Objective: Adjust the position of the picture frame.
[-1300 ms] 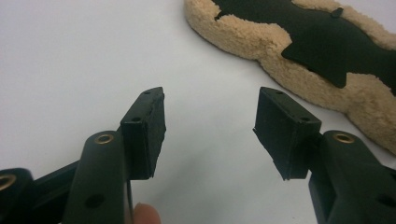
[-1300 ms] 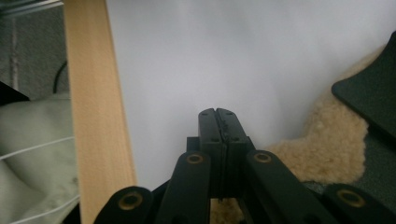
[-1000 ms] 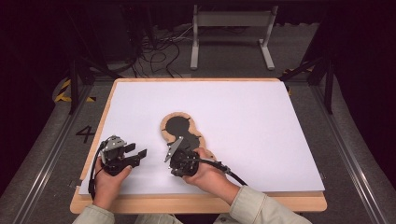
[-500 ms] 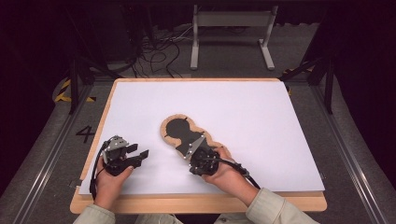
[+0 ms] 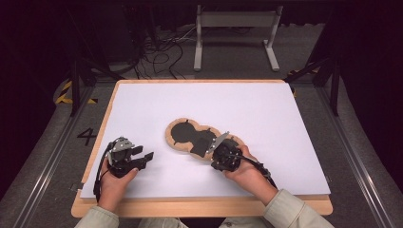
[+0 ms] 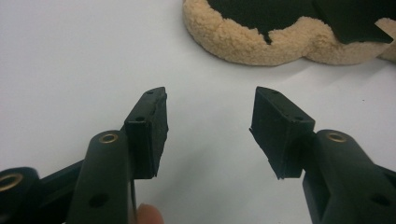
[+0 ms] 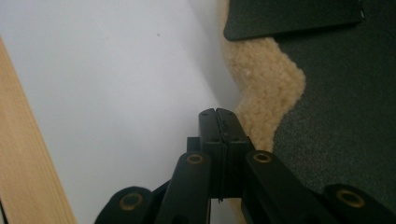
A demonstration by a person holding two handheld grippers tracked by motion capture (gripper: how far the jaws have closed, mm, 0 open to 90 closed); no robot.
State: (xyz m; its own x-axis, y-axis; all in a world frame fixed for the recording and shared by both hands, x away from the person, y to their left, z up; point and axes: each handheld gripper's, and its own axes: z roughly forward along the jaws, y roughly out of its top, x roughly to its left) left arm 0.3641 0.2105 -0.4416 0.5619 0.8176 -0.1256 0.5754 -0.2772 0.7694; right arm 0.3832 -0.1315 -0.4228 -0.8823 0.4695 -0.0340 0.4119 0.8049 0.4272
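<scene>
Spreading work seems to be the step in hand. In the high view a flat cloth [image 5: 190, 135], dark in the middle with a tan fleece border, lies in three rounded lobes near the centre of the white sheet [image 5: 266, 114]. The right gripper [image 5: 214, 157] rests on its right-hand lobe, and the left gripper [image 5: 145, 156] sits well apart to the left, over bare sheet. The sheet covers a wooden board [image 5: 199, 206] whose edge shows along the near side. Around it is grey floor with a painted number four [image 5: 87, 136], a strip of yellow and black tape [image 5: 64, 97], loose cables [image 5: 157, 52] and a metal stand [image 5: 235, 19] at the back. The rest of the room is dark.

In the left gripper view the left gripper [image 6: 208, 133] is released. Its jaws stand apart with nothing between them, and the cloth [image 6: 261, 46] lies ahead, its fleece edge clear of the pads.

In the right gripper view the right gripper [image 7: 218, 116] is clenched, its pads pressed flat together. The tip lies right at the fleece border of the cloth [image 7: 261, 74], with a dark flap farther on. I cannot tell whether it nips any fabric.

Next, I judge, the free left gripper should come across to pin or take the near lobe. The right one should keep low so the soft edge does not fold back.
</scene>
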